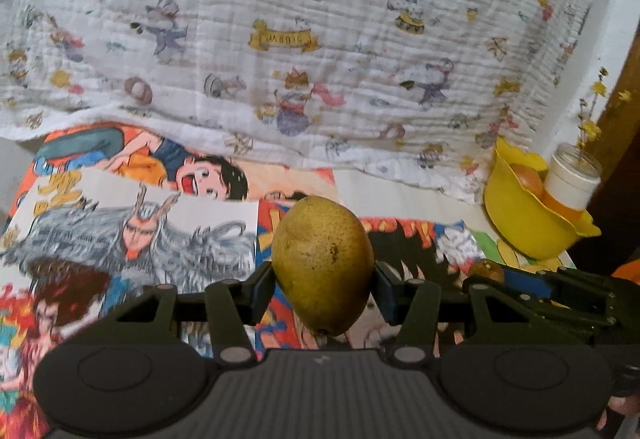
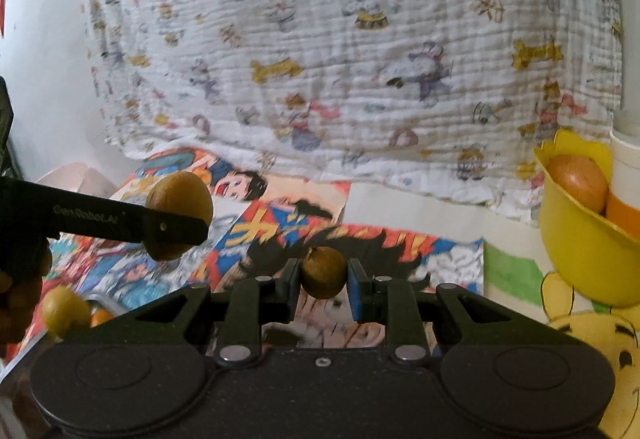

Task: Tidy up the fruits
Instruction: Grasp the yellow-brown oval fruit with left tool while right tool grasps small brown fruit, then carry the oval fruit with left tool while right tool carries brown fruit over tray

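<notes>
Left gripper (image 1: 324, 279) is clamped on a pear (image 1: 323, 263), right gripper (image 2: 323, 285) pinches a small brown fruit (image 2: 323, 273), both lifted above the comic posters (image 1: 132, 235). I'd drop them gently into the yellow bowl (image 2: 576, 251) beside the orange fruit (image 2: 578, 181), one at a time.

Light: soft, even, fairly bright; source cannot be told.
Shadows: faint, none hard-edged.
Glare: none strong; far-right wall (image 1: 616, 35) washed pale.
Blur: cloth (image 2: 360, 39) and posters (image 2: 360, 239) smeared in the right view; left view sharper.
Distortion: fisheye bends the cloth's (image 1: 280, 19) lines; black corners.
Focus: near gripper bodies soft.
</notes>
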`<control>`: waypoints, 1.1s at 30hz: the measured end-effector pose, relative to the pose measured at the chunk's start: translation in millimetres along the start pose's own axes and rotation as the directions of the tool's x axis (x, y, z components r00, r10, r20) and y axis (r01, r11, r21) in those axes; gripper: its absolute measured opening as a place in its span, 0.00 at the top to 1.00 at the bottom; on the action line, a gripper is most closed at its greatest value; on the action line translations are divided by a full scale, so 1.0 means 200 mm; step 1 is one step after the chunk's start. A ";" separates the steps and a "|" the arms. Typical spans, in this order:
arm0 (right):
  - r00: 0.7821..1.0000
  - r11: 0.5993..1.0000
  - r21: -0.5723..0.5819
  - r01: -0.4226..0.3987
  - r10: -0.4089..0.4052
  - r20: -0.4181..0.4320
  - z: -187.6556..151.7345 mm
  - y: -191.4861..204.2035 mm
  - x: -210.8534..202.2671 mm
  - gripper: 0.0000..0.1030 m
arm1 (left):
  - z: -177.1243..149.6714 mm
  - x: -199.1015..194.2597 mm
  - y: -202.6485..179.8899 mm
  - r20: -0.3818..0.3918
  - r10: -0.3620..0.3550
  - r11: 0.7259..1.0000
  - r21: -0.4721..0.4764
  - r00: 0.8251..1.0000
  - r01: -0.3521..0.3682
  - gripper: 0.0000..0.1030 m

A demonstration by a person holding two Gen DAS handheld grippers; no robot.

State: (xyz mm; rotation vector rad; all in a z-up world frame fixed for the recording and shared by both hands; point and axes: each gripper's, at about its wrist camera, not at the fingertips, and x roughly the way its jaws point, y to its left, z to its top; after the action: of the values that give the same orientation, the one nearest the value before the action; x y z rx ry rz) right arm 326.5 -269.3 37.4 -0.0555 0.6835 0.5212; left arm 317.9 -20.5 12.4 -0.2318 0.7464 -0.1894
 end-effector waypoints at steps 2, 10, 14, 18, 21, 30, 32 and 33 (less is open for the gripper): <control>1.000 1.000 -0.010 -0.014 0.014 -0.013 -0.03 0.01 -0.03 0.75 | -0.04 -0.03 0.00 -0.009 -0.010 1.000 0.002 1.000 0.010 0.45; 0.995 0.993 -0.074 -0.090 0.086 -0.059 -0.18 0.10 -0.13 0.75 | -0.15 -0.09 0.01 -0.045 -0.042 0.999 0.023 0.998 0.043 0.45; 0.991 0.990 -0.092 -0.110 0.103 -0.081 -0.26 0.12 -0.17 0.75 | -0.20 -0.12 0.01 -0.067 -0.062 0.997 0.044 0.996 0.065 0.45; 0.990 0.989 -0.092 -0.115 0.106 -0.097 -0.31 0.11 -0.21 0.75 | -0.23 -0.12 -0.01 -0.087 -0.083 0.992 0.088 0.993 0.090 0.45; 0.989 0.989 -0.094 -0.113 0.103 -0.106 -0.34 0.10 -0.24 0.75 | -0.25 -0.13 -0.05 -0.098 -0.095 0.984 0.142 0.991 0.108 0.45; 0.989 0.985 -0.136 -0.105 0.090 -0.115 -0.41 0.10 -0.27 0.75 | -0.29 -0.10 -0.16 -0.145 -0.095 0.953 0.271 0.985 0.132 0.45; 0.989 0.984 -0.144 -0.108 0.092 -0.116 -0.42 0.10 -0.27 0.75 | -0.30 -0.10 -0.16 -0.151 -0.092 0.950 0.284 0.984 0.132 0.45; 0.989 0.983 -0.148 -0.110 0.093 -0.117 -0.43 0.10 -0.27 0.75 | -0.31 -0.10 -0.17 -0.154 -0.091 0.948 0.290 0.984 0.133 0.45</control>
State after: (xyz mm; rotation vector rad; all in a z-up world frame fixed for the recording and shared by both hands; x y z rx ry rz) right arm 231.0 -294.1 7.2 -0.1962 0.7553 0.6722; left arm 259.1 -56.1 -9.6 0.0286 0.8325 -0.4265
